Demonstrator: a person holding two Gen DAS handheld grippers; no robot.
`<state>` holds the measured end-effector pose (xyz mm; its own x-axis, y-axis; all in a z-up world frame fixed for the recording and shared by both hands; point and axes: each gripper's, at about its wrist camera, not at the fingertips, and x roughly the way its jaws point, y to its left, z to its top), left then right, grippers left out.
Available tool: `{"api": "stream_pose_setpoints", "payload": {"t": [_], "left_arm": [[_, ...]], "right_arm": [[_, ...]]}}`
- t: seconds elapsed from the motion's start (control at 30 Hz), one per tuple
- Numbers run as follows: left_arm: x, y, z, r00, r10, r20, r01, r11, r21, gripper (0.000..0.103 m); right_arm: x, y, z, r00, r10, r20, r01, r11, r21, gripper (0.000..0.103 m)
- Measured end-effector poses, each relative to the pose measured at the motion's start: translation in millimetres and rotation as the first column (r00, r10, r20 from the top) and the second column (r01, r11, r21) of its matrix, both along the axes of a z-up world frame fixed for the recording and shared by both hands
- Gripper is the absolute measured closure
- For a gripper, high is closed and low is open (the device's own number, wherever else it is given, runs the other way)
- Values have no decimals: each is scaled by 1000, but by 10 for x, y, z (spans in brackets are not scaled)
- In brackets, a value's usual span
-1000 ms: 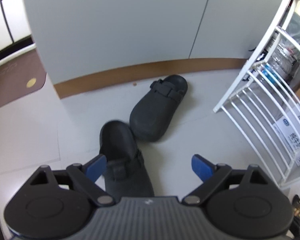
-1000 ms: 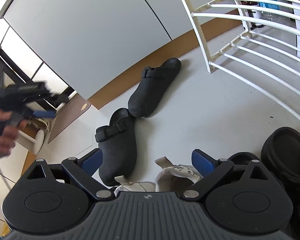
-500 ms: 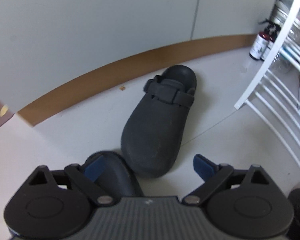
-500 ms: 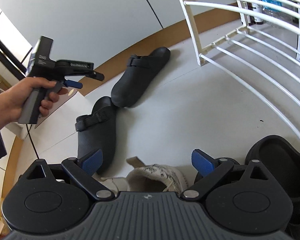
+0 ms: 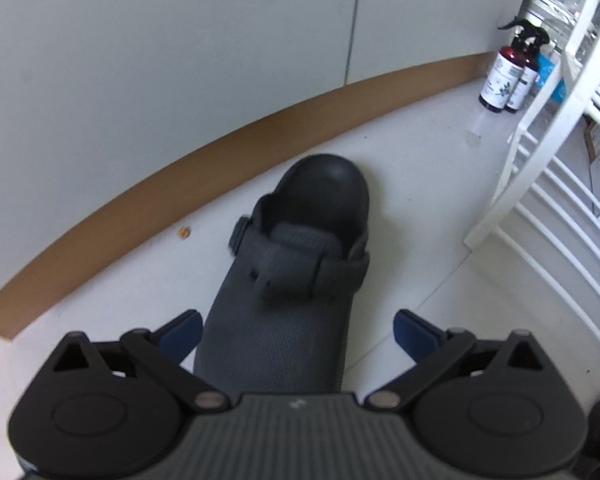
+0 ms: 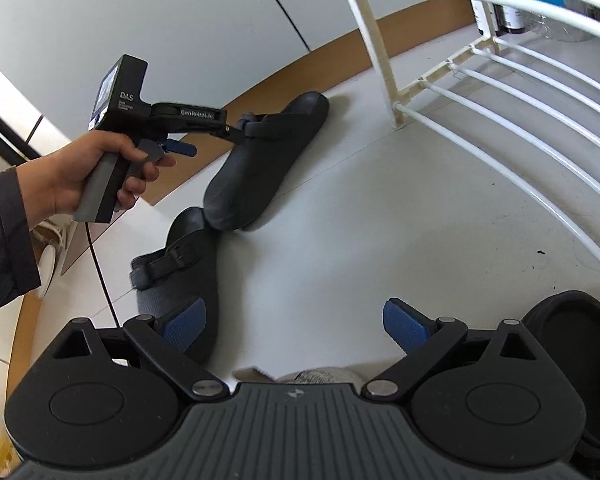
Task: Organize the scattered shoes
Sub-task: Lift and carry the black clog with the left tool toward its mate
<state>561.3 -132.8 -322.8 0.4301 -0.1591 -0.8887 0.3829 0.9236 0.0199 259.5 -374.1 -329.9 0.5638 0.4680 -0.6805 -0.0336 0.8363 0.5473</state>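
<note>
Two dark grey strapped clogs lie on the white floor. The far clog (image 5: 288, 300) (image 6: 260, 168) lies with its heel towards the wall, and my left gripper (image 5: 296, 332) (image 6: 216, 142) hangs over its strap area. Its jaws are opening, the clog lies between the blue pads (image 5: 180, 332), and neither pad presses on it. The near clog (image 6: 180, 280) touches the far one toe to heel. My right gripper (image 6: 294, 324) is open over bare floor, with a beige sneaker (image 6: 320, 376) just under it. A black clog (image 6: 568, 328) sits at its right.
A white wire shoe rack (image 6: 480, 92) (image 5: 540, 200) stands to the right. Two spray bottles (image 5: 508, 76) stand by the brown skirting board (image 5: 180, 176) and the grey wall. A person's hand and sleeve (image 6: 60, 184) hold the left gripper.
My left gripper has come down and forward from the near clog to straddle the far one, and its jaws have widened. The right gripper has sunk a little, still open.
</note>
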Motion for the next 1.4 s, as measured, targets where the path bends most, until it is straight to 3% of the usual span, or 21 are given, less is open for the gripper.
{"api": "stream_pose_setpoints", "payload": {"t": [0.33, 0.53, 0.7, 1.03, 1.4], "left_arm": [[303, -80, -313, 999, 13, -46, -14, 1000, -8, 0], [339, -181, -499, 998, 14, -61, -7, 994, 107, 3], [272, -282, -478, 999, -27, -36, 32, 988, 152, 8], [199, -430, -335, 997, -81, -19, 83, 983, 166, 28], [73, -395, -155, 992, -129, 15, 125, 980, 158, 34]], "right_arm": [[112, -28, -105, 1000, 0, -7, 0, 1000, -25, 5], [139, -10, -147, 1000, 21, -10, -22, 999, -50, 5], [121, -21, -158, 1000, 17, -11, -17, 999, -44, 5], [99, -52, -93, 1000, 1, 7, 0, 999, -44, 5], [65, -22, -73, 1000, 6, 13, -5, 999, -35, 5]]}}
